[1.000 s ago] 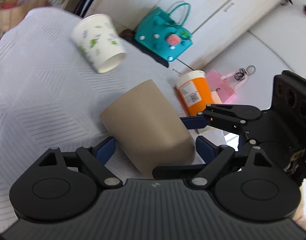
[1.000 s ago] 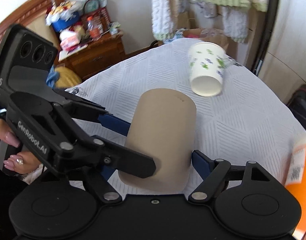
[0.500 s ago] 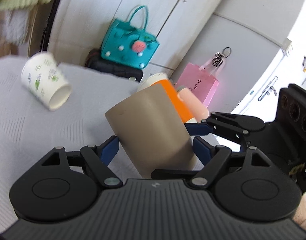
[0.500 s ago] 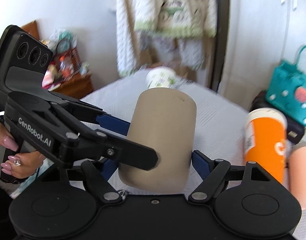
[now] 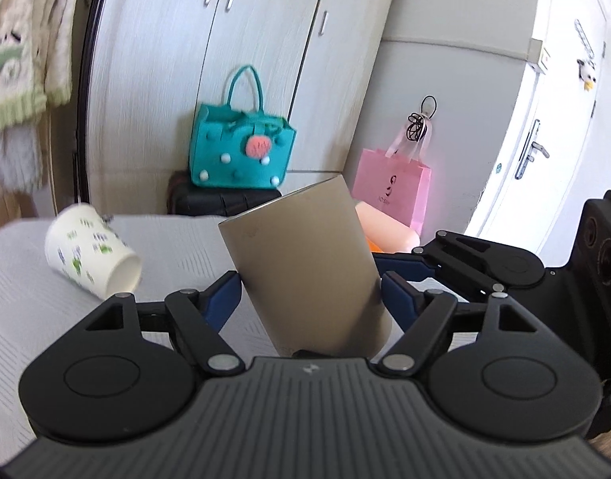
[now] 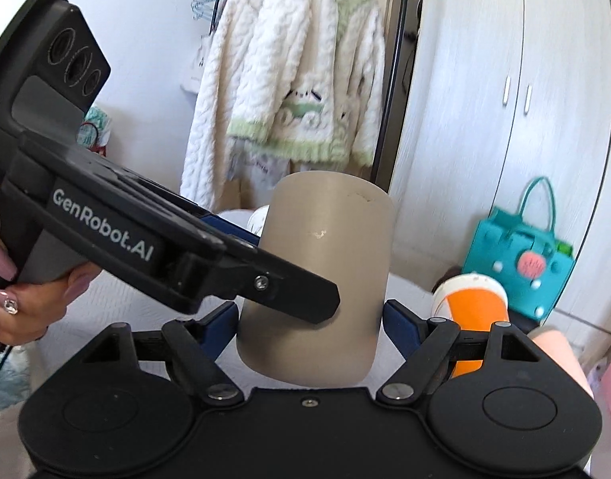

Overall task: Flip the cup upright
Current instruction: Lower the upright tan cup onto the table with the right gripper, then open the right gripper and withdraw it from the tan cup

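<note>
We held two grippers, and both were closed on one beige cup (image 5: 305, 263). The left gripper (image 5: 310, 295) pinched it with a blue pad on each side of the lower body; the right gripper (image 6: 310, 319) did the same from the opposite direction, so that four pads in all pressed on the cup. In the right wrist view our left gripper's body crossed in front of the cup's lower left side, with our left hand (image 6: 22, 299) around its handle.

The cup stood nearly on end with its closed base upward, tilted a little to the left in the left wrist view. Whether its lower rim touched the cloth we could not tell, since the gripper bodies hid it.

Beyond it we counted one white paper cup (image 5: 91, 253) with a green print, lying on its side on the white quilted table cover (image 5: 34, 319), well apart to the left with bare cloth between. To the right stood one orange cup (image 6: 475, 311), near the right finger, and one peach-coloured cup (image 5: 389, 231) just beyond it.

Past the table edge we saw one teal bag (image 5: 239, 151) resting on a black case (image 5: 221, 199), one pink paper bag (image 5: 397, 191), and one white knitted cardigan (image 6: 293, 92) on a hanger.
</note>
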The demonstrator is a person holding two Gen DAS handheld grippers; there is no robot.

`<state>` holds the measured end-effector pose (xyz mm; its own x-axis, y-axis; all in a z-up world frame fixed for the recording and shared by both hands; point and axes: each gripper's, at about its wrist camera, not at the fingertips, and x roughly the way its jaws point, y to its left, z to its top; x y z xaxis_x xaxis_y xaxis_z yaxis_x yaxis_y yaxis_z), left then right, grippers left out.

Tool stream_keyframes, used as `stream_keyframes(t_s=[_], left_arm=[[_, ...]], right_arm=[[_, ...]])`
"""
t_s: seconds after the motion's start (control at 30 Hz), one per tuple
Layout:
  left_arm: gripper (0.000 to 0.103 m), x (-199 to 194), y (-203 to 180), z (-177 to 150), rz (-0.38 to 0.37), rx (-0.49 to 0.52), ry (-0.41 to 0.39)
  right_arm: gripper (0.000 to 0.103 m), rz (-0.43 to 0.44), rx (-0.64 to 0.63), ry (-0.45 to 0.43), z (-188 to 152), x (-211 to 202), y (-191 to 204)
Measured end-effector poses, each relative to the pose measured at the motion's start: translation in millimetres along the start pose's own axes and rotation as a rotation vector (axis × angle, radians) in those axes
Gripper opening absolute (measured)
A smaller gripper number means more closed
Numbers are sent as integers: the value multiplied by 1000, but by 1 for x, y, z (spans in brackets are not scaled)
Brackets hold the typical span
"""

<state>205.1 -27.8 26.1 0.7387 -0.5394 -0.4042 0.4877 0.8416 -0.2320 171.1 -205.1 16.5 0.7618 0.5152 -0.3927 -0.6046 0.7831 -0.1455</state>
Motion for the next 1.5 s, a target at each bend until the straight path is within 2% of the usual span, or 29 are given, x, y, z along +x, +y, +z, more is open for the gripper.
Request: stream_keyframes(t_s=[0.2,0.4,0.5,0.7,0.8,1.03,1.2,1.3,1.5], left_arm=[[75,2,1,0,14,61,-31],[73,13,0,-9,32,132,-37],[73,19,2,-11,42,137,-21],[73,27,-1,-10,29,174,-15],[73,33,-1,-11,38,163,12],[73,34,2,-20,23,131,15],[73,31,0,-17,20,111,50],[74,22,-2,-16,34,98,64],[77,-1,-7,-13,106,60,71]], right_arm=[[83,-48,-63,-69,-5,4,7],[83,-84,-82,-31,-9,18,7],[83,-55,-25,9,-9,25,0],[82,-30,77,29,-17,37,-12],[81,-14,124,47,-20,42,-19],[81,-26,91,78,-27,50,-15],[81,-35,88,82,-26,46,-13],[86,-38,64,83,-23,37,-9],[87,-76,96,90,-24,14,0]])
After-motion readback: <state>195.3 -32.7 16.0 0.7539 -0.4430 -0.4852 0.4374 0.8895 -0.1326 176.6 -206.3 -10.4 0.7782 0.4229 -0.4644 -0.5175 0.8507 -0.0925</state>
